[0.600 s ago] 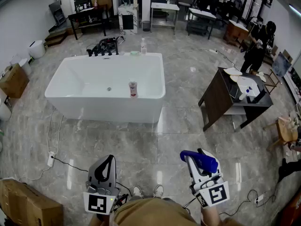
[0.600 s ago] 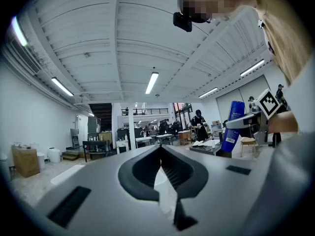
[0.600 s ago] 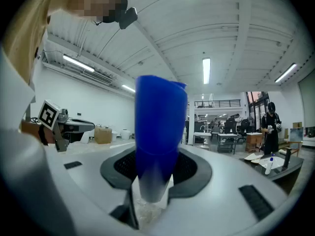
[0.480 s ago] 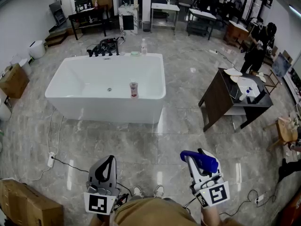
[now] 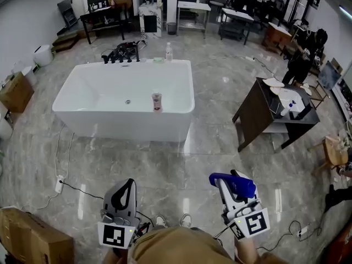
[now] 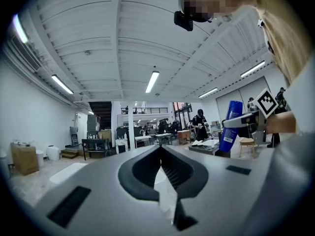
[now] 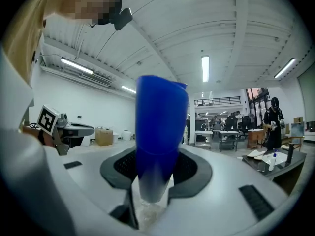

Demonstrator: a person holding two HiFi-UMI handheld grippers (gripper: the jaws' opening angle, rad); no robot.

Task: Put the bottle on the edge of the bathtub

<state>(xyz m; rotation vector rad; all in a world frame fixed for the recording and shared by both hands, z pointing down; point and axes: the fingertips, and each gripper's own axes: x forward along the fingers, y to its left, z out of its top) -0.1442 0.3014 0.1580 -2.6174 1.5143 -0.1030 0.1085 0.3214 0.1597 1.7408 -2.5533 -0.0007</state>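
Blue plastic fills most of my right gripper view: the blue bottle (image 7: 160,132) sits between the jaws of the right gripper (image 5: 224,182). The pads press on its sides, so the jaws stand partly apart, as wide as the bottle itself. From the left gripper view the bottle looks roughly upright in that grip.

The left gripper (image 5: 128,182) has its jaws pressed together at the tips with nothing between them. Both tools sit low in my head view, side by side and apart, just ahead of the person's feet.

The bottle is nowhere near its goal. The white bathtub (image 5: 124,116) stands well away across the grey marble floor (image 5: 181,158), up and to the left of the right gripper. A small bottle with a red label (image 5: 157,102) is at the tub's near rim; I cannot tell whether it stands on the rim or just inside. 1 clear bottle (image 5: 168,52) and dark taps (image 5: 122,54) sit at the far end. A dark table (image 5: 257,113) is off to the right, and a cardboard box (image 5: 30,238) at the lower left.
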